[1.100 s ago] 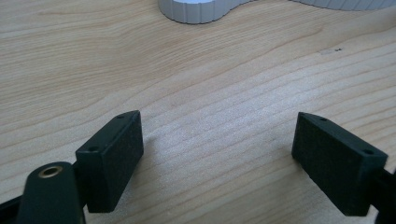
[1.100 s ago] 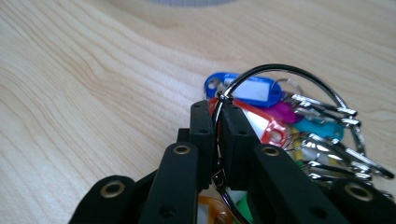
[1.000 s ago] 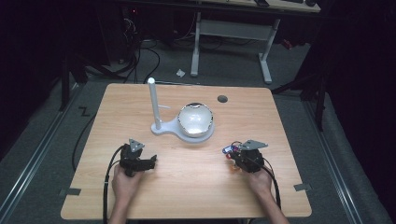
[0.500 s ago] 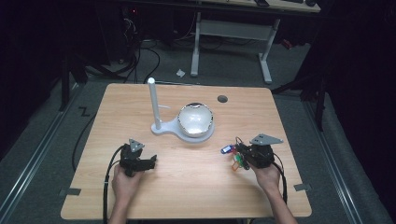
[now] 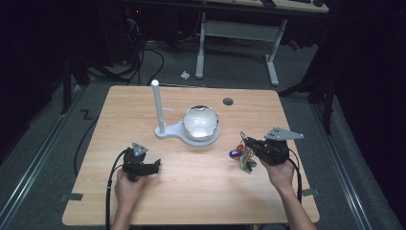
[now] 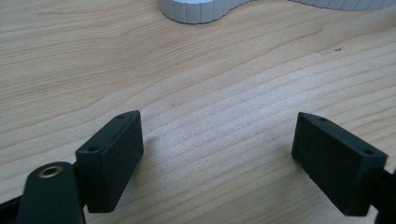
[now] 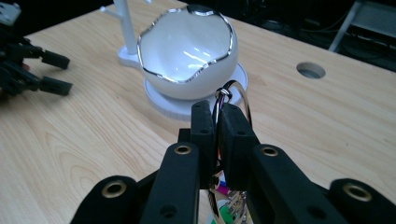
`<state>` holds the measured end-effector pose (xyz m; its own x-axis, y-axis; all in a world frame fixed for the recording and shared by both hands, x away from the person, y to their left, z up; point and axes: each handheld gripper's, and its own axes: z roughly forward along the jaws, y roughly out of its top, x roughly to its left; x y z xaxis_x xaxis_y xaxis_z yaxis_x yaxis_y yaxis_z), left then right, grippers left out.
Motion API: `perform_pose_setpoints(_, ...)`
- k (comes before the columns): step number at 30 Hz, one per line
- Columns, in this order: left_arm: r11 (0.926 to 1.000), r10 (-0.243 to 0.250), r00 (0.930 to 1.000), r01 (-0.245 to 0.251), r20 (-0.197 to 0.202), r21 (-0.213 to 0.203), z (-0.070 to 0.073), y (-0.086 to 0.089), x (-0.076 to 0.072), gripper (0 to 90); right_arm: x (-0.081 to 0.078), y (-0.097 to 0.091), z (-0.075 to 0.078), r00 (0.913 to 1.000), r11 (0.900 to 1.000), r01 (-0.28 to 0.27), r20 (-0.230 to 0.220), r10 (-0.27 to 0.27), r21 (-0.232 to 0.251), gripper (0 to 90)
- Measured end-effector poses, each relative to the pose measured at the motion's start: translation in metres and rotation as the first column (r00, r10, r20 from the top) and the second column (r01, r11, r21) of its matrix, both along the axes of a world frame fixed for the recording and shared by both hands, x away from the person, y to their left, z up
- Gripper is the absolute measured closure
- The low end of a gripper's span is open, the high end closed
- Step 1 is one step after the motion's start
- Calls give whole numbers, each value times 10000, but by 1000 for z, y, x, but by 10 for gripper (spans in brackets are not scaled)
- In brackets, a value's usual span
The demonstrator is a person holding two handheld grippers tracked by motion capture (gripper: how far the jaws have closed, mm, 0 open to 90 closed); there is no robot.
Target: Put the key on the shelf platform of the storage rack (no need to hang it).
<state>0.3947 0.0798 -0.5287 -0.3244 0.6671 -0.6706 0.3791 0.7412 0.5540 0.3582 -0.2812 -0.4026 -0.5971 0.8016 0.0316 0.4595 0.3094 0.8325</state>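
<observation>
Left gripper [image 5: 152, 167]: low over bare desk [image 5: 191, 191], near the front left; jaws wide apart, holding nothing. Idle, by the look of it.

White stand [image 5: 184, 130]: mid-desk, with an upright post [image 5: 157, 105] at its left end and a white bowl [image 5: 201, 122] with a silvery wavy rim at its right end. Bowl looks empty from the high view, though its inside is partly washed out by glare.

Key ring [image 7: 232, 100]: with bright tags hanging from it [image 5: 246, 157]; lifted off the desk, right of the bowl and short of it.

Right gripper [image 7: 218, 122]: jaws clamped together on the key ring.

Progress, judged: the pick-up seems done; placing the ring, probably on the post or in the bowl, remains.
</observation>
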Motion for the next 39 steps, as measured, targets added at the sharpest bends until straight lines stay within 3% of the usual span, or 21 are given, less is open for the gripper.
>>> perform_pose_setpoints(11,10000,19,10000,-19,-2,2,0,0,0,170,8,12,34,9969,9989,-314,716,339,-361,873)
perform_pose_setpoints(19,10000,-8,10000,8,-1,-7,0,0,0,169,16,31,60,9891,9946,-821,1173,892,-637,875)
perform_pose_setpoints(25,10000,-3,10000,3,-1,-2,0,0,0,170,26,45,76,9843,9906,-1167,1249,1250,-714,875)
perform_pose_setpoints(32,10000,-21,10000,21,3,4,0,0,0,170,41,59,90,9809,9880,-1470,1219,1517,-462,875)
perform_pose_setpoints(39,10000,-1,10000,1,-37,-49,0,0,0,170,57,76,99,9789,9857,-1557,1239,1626,-639,875)
